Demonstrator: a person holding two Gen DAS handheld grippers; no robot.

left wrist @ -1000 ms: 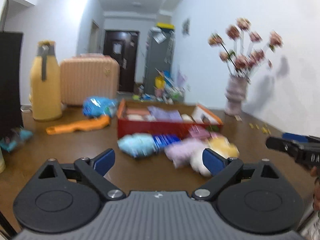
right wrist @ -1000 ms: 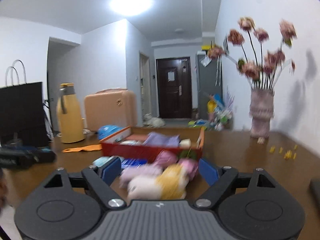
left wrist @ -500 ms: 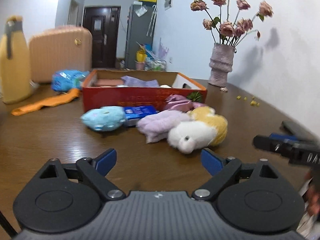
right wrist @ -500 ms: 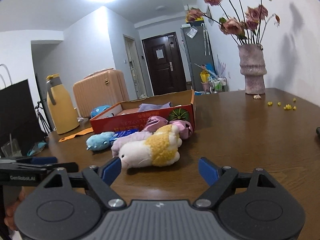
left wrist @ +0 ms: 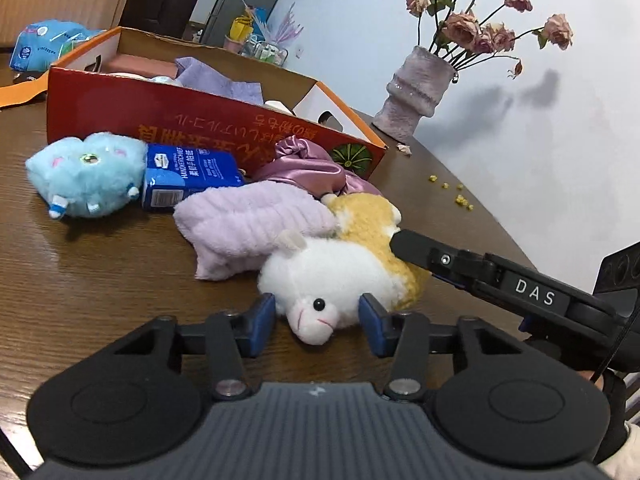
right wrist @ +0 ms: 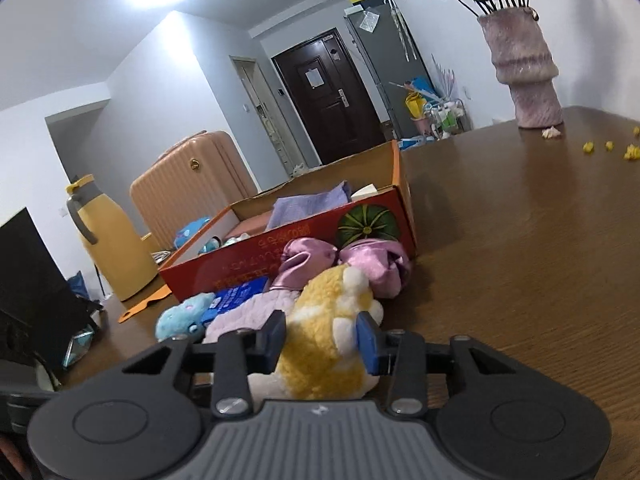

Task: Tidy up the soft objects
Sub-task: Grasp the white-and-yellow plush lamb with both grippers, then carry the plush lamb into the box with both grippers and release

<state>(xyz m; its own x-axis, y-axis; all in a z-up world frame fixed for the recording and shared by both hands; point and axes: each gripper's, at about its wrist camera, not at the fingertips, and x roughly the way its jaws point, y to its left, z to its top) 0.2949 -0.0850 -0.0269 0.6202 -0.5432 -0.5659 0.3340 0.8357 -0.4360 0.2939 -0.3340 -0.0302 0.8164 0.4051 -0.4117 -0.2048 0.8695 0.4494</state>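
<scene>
A white and yellow plush animal (left wrist: 340, 264) lies on the brown table in front of a red cardboard box (left wrist: 168, 116). My left gripper (left wrist: 318, 322) is shut on its white head. My right gripper (right wrist: 322, 340) is shut on its yellow rear (right wrist: 324, 344); one right finger shows in the left wrist view (left wrist: 416, 250). A lilac towel (left wrist: 248, 224), a purple satin bundle (left wrist: 308, 168), a blue tissue pack (left wrist: 188, 178) and a light blue plush (left wrist: 84, 174) lie beside it. The box (right wrist: 304, 236) holds a purple cloth (right wrist: 308, 204) and other soft items.
A pink vase with dried roses (left wrist: 420, 88) stands at the back right, with yellow crumbs (left wrist: 456, 194) on the table near it. A yellow jug (right wrist: 112, 240), a peach suitcase (right wrist: 192, 188), an orange strip (right wrist: 144, 304) and a black bag (right wrist: 28, 280) are at the left.
Both grippers moved forward and down to the plush animal and closed on it, the left on the head and the right on the yellow rear.
</scene>
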